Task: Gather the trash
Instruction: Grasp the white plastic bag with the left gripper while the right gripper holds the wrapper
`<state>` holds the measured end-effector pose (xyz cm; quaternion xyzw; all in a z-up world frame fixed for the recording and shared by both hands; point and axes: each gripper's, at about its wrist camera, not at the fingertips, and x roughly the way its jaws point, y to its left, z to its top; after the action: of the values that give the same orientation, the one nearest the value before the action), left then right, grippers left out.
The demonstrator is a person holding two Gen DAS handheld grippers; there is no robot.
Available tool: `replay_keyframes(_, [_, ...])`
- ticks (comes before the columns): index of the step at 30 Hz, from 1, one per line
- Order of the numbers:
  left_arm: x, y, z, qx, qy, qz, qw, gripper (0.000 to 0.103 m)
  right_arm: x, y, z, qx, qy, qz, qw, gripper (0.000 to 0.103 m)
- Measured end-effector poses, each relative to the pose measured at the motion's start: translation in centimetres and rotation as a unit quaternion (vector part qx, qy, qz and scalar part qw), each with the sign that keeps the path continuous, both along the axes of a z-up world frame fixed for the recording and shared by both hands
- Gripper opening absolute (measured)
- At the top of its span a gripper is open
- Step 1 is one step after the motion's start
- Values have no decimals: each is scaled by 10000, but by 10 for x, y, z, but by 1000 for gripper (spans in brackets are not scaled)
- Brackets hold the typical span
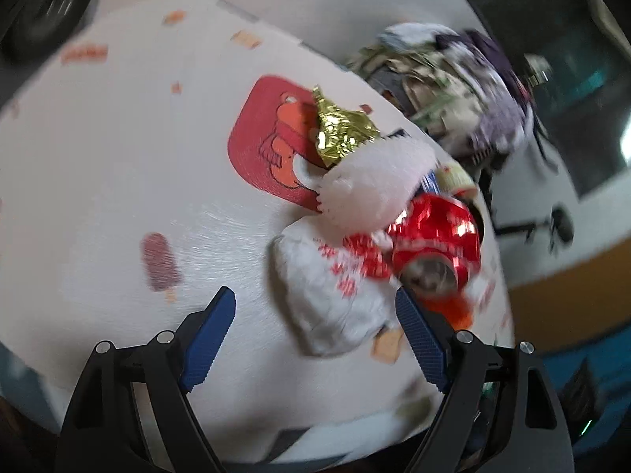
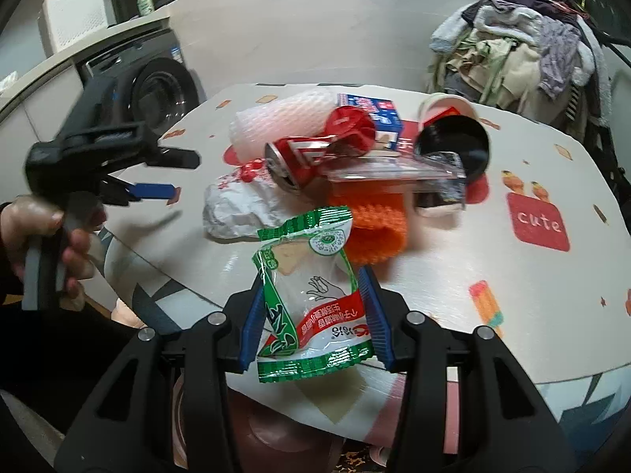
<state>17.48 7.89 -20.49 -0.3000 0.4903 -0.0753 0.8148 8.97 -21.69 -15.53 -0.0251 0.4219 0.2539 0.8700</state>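
- Right gripper [image 2: 311, 315] was clamped on a green-and-white snack wrapper [image 2: 307, 299], blue pads pressed on both its side edges, held up above the near edge of the table [image 2: 493, 268]. Risk: the film is slick and crinkly and only pinched at the edges, so it could slide out on a fast swing.
- Something pink showed below the table edge under the wrapper; couldn't tell if it was a bin. If it isn't, a release here would put the wrapper on the floor.
- Left gripper [image 1: 315, 327] had its jaws wide with nothing between them, hovering just short of the crumpled white paper bag [image 1: 327, 295]. In the right wrist view it came in from the left in a person's hand [image 2: 47, 236].
- Left view was motion-blurred. Judged risk: a rushed approach could shove the bag instead of straddling it, or one finger could catch the table.
- The bag touched the crushed red can [image 1: 434, 244] and the orange knit piece [image 2: 374, 224]. Pulling the bag out could drag or roll the can; in the left wrist view the can lay close to the table edge.
- Farther back the rest of the trash was heaped together: white foam net sleeve [image 2: 284, 122], gold foil wrapper [image 1: 343, 130], blue-and-white carton [image 2: 374, 112], black bowl [image 2: 457, 146], clear plastic tray [image 2: 394, 173]. Any knock could topple or scatter the heap.
- Clothes pile [image 2: 520, 47] beyond the table, well apart; no risk.
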Motion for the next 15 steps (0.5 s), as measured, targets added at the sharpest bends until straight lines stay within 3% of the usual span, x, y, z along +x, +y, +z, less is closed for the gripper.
replay_keyframes(5, [28, -18, -15, -115, 361, 234, 9990, 85, 1, -15, -4, -28, 29, -149, 9999, 47])
replay_keyframes(9, [41, -36, -18, 549, 389, 98, 9977, 84, 2, -25, -7, -8, 54, -258, 9997, 47])
replay_keyframes(10, [41, -40, -18, 731, 294, 66, 9969, 81, 2, -26, -8, -5, 58, -276, 9996, 47])
replay_keyframes(11, [41, -41, -18, 882, 258, 36, 9958, 64, 1, -27, -8, -9, 56, -294, 9996, 47])
replay_keyframes(15, [32, -44, -10, 1167, 193, -362, 9923, 55, 0, -32, -7, 2, 23, -347, 9994, 47])
